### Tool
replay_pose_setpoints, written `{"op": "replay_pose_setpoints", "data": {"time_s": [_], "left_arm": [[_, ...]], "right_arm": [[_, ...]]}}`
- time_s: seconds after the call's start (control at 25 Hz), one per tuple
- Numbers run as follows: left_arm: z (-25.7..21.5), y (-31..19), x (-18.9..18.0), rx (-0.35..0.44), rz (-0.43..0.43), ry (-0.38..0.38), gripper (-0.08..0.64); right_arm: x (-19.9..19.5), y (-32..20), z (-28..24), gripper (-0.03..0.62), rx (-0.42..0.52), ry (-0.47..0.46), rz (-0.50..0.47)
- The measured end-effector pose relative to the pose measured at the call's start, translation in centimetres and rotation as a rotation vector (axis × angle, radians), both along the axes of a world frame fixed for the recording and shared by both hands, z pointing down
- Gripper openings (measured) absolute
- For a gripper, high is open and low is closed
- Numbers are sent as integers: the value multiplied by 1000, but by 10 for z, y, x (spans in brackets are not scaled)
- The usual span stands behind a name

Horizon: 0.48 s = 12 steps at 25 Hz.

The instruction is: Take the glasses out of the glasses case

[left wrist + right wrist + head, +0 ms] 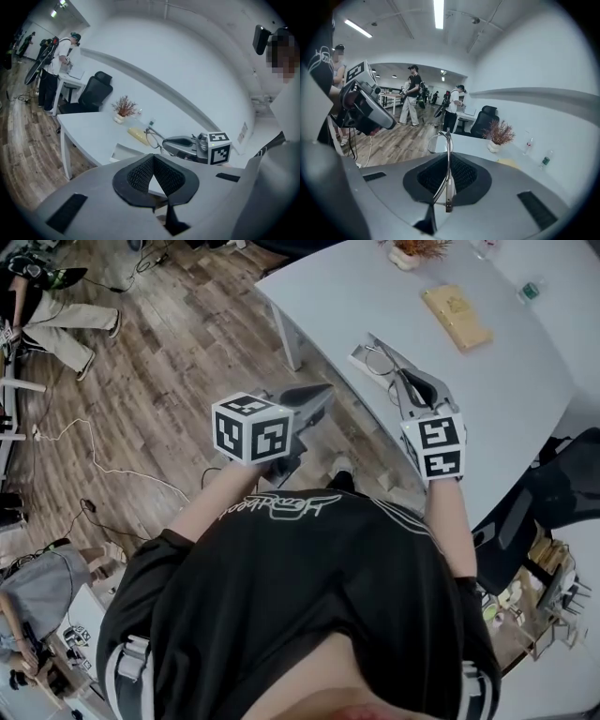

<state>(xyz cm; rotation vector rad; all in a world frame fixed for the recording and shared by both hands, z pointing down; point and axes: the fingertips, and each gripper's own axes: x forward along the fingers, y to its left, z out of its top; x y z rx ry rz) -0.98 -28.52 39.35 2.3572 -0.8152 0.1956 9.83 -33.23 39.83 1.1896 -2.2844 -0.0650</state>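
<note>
R gripper (448, 164) is clamped on the glasses (440, 139): one thin metal temple runs btwn its ribbed black pads (464, 174), and the frame front w/ its round lens rims sticks out past the tips. From the left gripper view the glasses sit at the end of the R gripper, up off the table and apart from the glasses case (123, 151). The case is pale and lies near the edge of the white table (525, 381), just below and beside the held frame. It looks open, but detail is too small to be sure.

L gripper (153, 158) has its pad tips together and nothing btwn them; only table surface shows through the gap behind the tips. In the head view it hangs off the table's edge, over the wood floor (169, 362), well left of the R gripper and pointing toward the table. Both marker cubes face up toward the head camera.

Further back on the table: a yellowish flat packet (457, 317), a small pot w/ a dried reddish plant (124, 107) and a small bottle (531, 289). A black office chair (96, 86) stands behind the table's far end.

Other people are in the room, one standing at a desk (58, 56). Cables trail across the floor.
</note>
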Motion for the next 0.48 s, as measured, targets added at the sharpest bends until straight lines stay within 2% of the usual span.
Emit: {"op": "replay_pose_setpoints", "data": {"time_s": [0.48], "left_arm": [[-45,69,-10,114,66,30,6]], "right_arm": [[-1,100,-73,21,149,-146,66]]}}
